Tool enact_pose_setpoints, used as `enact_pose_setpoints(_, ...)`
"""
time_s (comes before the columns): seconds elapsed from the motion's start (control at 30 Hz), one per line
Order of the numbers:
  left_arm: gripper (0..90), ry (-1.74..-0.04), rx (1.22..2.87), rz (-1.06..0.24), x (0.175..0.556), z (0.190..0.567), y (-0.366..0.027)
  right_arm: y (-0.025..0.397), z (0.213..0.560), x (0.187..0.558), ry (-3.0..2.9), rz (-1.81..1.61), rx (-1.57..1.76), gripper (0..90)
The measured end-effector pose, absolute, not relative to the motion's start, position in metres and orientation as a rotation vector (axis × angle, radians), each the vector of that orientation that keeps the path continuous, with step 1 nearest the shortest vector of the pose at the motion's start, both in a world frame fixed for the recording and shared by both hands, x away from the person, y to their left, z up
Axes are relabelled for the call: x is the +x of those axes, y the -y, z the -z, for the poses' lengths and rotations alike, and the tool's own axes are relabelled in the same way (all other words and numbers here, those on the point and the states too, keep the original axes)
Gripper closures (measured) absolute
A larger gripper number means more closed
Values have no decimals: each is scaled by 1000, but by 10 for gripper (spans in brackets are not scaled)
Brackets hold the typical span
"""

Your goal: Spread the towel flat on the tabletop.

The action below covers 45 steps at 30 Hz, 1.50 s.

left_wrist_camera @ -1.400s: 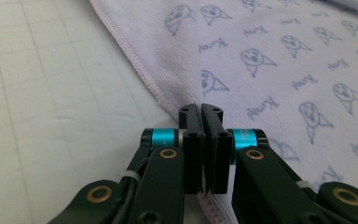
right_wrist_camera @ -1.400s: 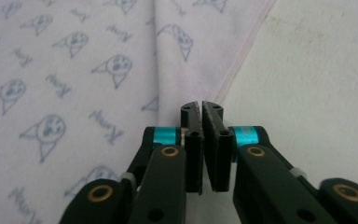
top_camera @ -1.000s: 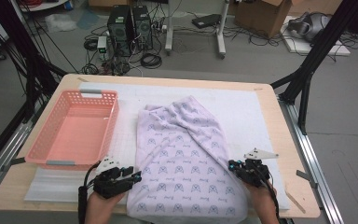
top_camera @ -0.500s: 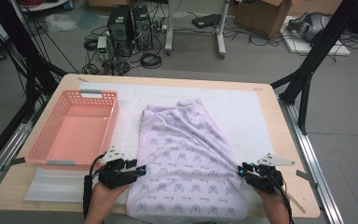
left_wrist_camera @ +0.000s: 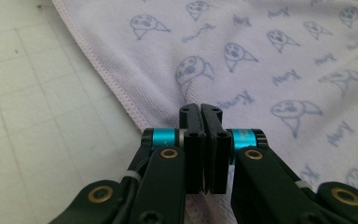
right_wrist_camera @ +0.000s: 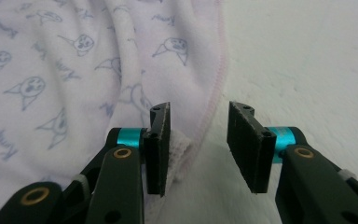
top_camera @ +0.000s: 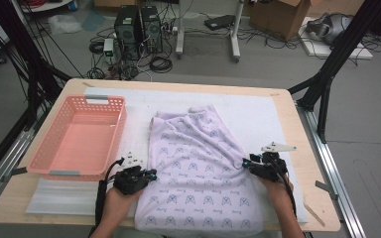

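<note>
1. White matting point(top_camera: 258, 111) covers your wooden table point(top_camera: 307, 148); a pink basket point(top_camera: 77, 136) sits at its left.
2. Your lilac printed cloth point(top_camera: 198, 168) lies spread at centre, beside the basket.
3. Your left gripper point(left_wrist_camera: 201, 112) is clamped tight on the cloth's left hem.
4. Your right gripper point(right_wrist_camera: 199, 116) stands agape, astride the right hem, gripping nothing.

We see a grey floor point(top_camera: 278, 64) strewn with cables point(top_camera: 161, 63). Two computer towers point(top_camera: 139, 22) and a cardboard box point(top_camera: 278, 15) stand beyond the wooden table point(top_camera: 283, 106).
</note>
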<state>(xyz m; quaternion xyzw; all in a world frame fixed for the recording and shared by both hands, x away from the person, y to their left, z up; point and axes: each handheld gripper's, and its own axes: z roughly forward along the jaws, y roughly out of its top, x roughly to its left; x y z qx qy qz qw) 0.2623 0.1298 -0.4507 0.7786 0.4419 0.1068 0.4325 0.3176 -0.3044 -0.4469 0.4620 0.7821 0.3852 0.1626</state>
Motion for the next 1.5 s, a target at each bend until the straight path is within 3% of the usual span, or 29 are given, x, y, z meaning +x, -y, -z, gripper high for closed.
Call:
enact_pose_setpoints(0.27, 863, -1049, 1955, -230, 232, 450, -139, 301, 433, 324, -2157, -1179, 1297, 624)
enact_pose_setpoints(0.3, 838, -1048, 1950, -234, 234, 450, -140, 299, 434, 327, -2174, -1144, 1302, 617)
enact_pose_setpoints(0.43, 582, -1068, 1893, -263, 248, 448, -140, 288, 447, 338, -2247, -1030, 1305, 606)
enact_pose_setpoints(0.47, 550, -1077, 1882, -274, 253, 447, -139, 288, 447, 337, -2239, -1034, 1299, 659)
enact_pose_setpoints(0.5, 534, -1086, 1884, -286, 259, 447, -139, 289, 447, 335, -2243, -1036, 1291, 796)
enact_pose_setpoints(0.57, 501, -1115, 1874, -289, 271, 448, -138, 290, 445, 330, -2280, -1031, 1271, 862)
enact_pose_setpoints(1.0, 458, -1131, 1865, -276, 303, 450, -126, 337, 441, 245, -2341, -1023, 1245, 867)
enact_pose_setpoints(1.1, 459, -1102, 1898, -282, 306, 453, -116, 338, 437, 240, -2360, -1045, 1210, 824)
enact_pose_setpoints(1.13, 520, -1097, 1913, -295, 305, 452, -115, 338, 434, 242, -2330, -1053, 1211, 751)
enact_pose_setpoints(1.17, 663, -1096, 1930, -311, 305, 452, -114, 338, 432, 246, -2293, -1065, 1228, 681)
enact_pose_setpoints(1.23, 838, -1094, 1947, -310, 302, 452, -113, 336, 428, 258, -2238, -1103, 1239, 653)
enact_pose_setpoints(1.4, 855, -1071, 1947, -246, 283, 451, -116, 316, 432, 303, -2179, -1070, 1275, 605)
enact_pose_setpoints(1.5, 854, -1042, 1951, -229, 268, 452, -123, 304, 439, 321, -2207, -1021, 1302, 645)
